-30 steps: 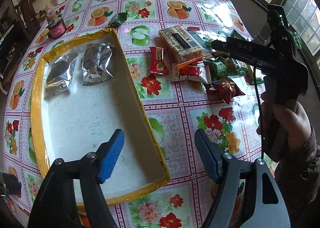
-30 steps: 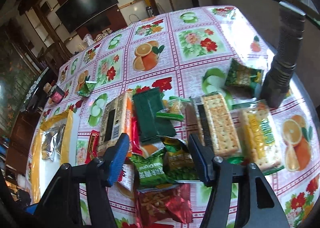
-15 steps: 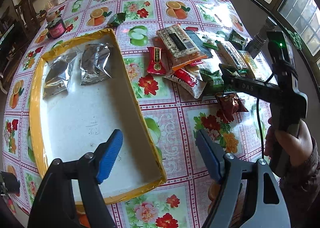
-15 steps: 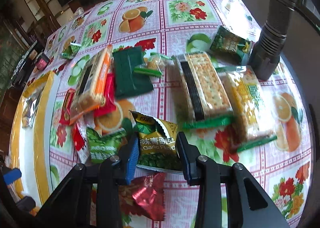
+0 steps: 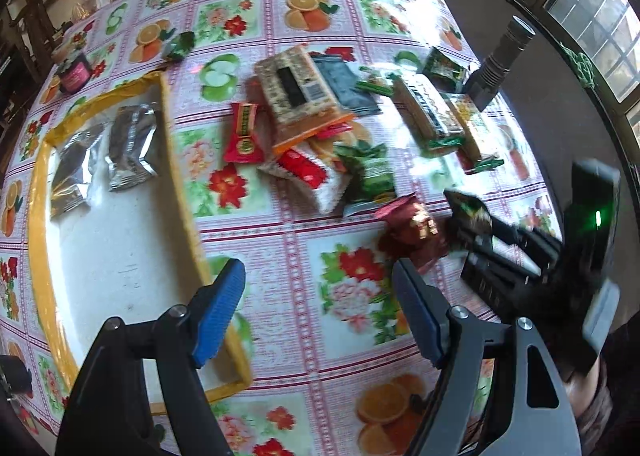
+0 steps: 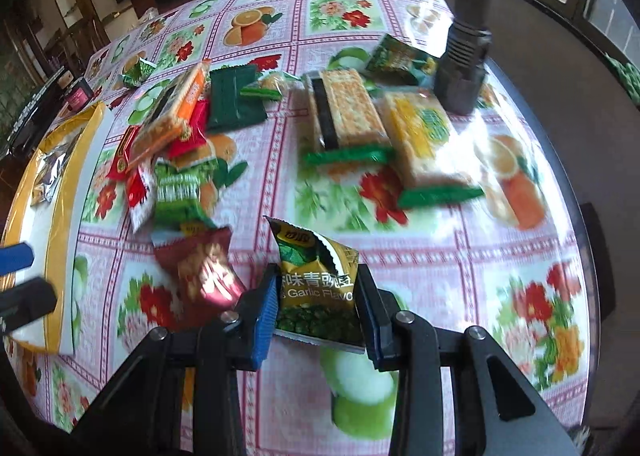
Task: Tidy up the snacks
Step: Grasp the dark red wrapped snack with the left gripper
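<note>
My right gripper (image 6: 316,308) is shut on a green and gold garlic pea packet (image 6: 316,276) and holds it above the tablecloth; the packet also shows in the left wrist view (image 5: 470,212). My left gripper (image 5: 316,308) is open and empty over the near right edge of the yellow-rimmed tray (image 5: 188,192). Two silver packets (image 5: 132,144) lie at the far end of the tray. A pile of snack packets (image 5: 320,144) lies on the table right of the tray, with a dark red packet (image 5: 412,224) nearest me.
Two long cracker packs (image 6: 344,112) and a black flashlight (image 6: 464,56) stand at the far right. A small pink jar (image 5: 74,74) sits at the far left. The round table edge (image 6: 568,184) curves close on the right.
My right gripper closed on the garlic pea packet and lifted it back toward me, away from the pile. My left gripper stayed open and shifted slightly right of the tray.
</note>
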A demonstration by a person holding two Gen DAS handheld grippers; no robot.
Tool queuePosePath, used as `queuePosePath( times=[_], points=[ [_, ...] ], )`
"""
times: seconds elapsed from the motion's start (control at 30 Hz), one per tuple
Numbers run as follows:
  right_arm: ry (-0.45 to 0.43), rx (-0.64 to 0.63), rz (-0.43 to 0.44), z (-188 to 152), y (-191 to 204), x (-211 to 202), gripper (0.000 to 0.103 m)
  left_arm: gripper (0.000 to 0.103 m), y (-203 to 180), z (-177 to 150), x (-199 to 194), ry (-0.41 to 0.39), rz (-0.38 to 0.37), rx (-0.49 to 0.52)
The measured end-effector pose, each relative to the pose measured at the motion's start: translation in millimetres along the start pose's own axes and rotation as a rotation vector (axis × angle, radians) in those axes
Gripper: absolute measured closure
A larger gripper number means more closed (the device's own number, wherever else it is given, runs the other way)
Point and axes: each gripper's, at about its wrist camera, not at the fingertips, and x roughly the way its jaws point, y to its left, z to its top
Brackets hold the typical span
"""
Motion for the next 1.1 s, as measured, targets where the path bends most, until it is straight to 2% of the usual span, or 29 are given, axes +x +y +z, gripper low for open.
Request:
queuePosePath(
  times=[0.1,0.3,0.47,0.6,0.67,0.77,0.8,0.83,0.9,1.07,1.1],
  points=[
    [-0.006,0.012,-0.001,-13.0,-5.8,-6.8,0.066,0.026,-16.9,6.8,13.0,0.038,-0.026,-0.031],
    [-0.009,0.022,0.019,-24.3,-13.9,-12.6,0.066,0.026,-44.0,16.2,50.5,0.106,0.011,-0.079],
    [-0.023,0.026,0.04,-31.4,-18.7,-15.4,0.066,0.026,-55.0,24.6,69.8,0.117,0.007,-0.136],
    [-0.029,0.024,0.053,-33.6,-20.5,-16.6,0.066,0.026,-67.3,26.1,85.9,0.143,0.028,-0.132],
    [-0.033,0.023,0.056,-34.4,-20.9,-17.1,0.066,0.026,-71.8,27.1,86.2,0.119,0.046,-0.125],
    [-0.039,0.011,0.049,-35.1,-19.5,-17.4,0.066,0.028,-74.4,28.5,88.1,0.129,0.053,-0.124],
    [-0.041,0.006,0.045,-35.3,-18.7,-17.4,0.066,0.039,-75.2,28.8,87.5,0.126,0.06,-0.12],
    [-0.042,-0.001,0.039,-35.5,-17.6,-17.6,0.066,0.054,-76.8,29.5,86.5,0.12,0.065,-0.109],
    [-0.047,-0.002,0.034,-35.8,-16.9,-17.7,0.066,0.066,-80.9,33.0,85.5,0.132,0.049,-0.094],
    [-0.057,-0.006,0.019,-38.0,-15.0,-19.0,0.066,0.068,-86.0,27.8,82.0,0.119,0.031,-0.051],
    [-0.059,-0.006,0.015,-38.5,-14.4,-19.2,0.066,0.068,-84.4,25.7,81.1,0.111,0.003,-0.024]
  ],
)
